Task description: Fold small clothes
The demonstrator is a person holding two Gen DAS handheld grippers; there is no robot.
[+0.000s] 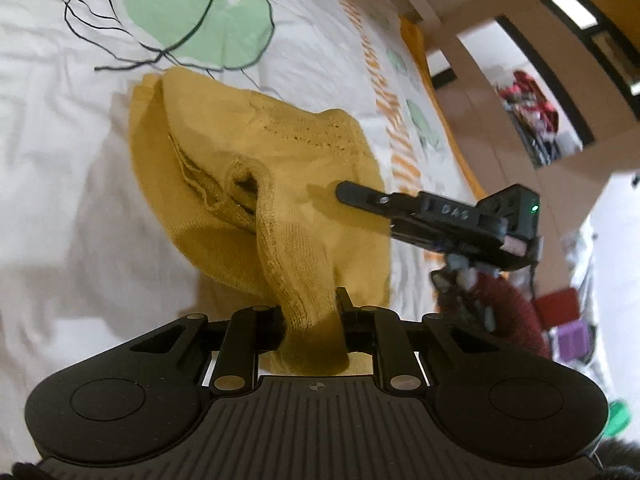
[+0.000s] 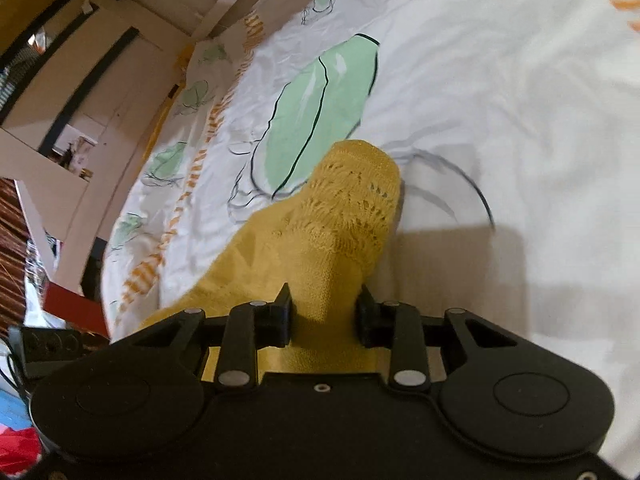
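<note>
A mustard-yellow knitted garment is seen lifted off a bed sheet, white with green leaf prints and orange striped bands. In the left wrist view the garment fills the middle of the frame, its far end trailing on the sheet at upper left of centre, an open cuff or neck hole showing near the middle.

The left gripper is noted at lower centre, jaws clenched on a bunched ribbed edge of the garment, the cloth drawn down between them.

The right gripper is noted at lower centre of its own view, jaws grasping a thicker fold of the same garment; an openwork lace band is seen just beyond, toward frame centre. In the left wrist view the right gripper enters from the right edge, its fingers lying against the garment's right side.

No earlier view is given, so jaw motion is left unrecorded. Both views are motion-blurred. Wooden furniture is visible beyond the bed in the upper corners.
</note>
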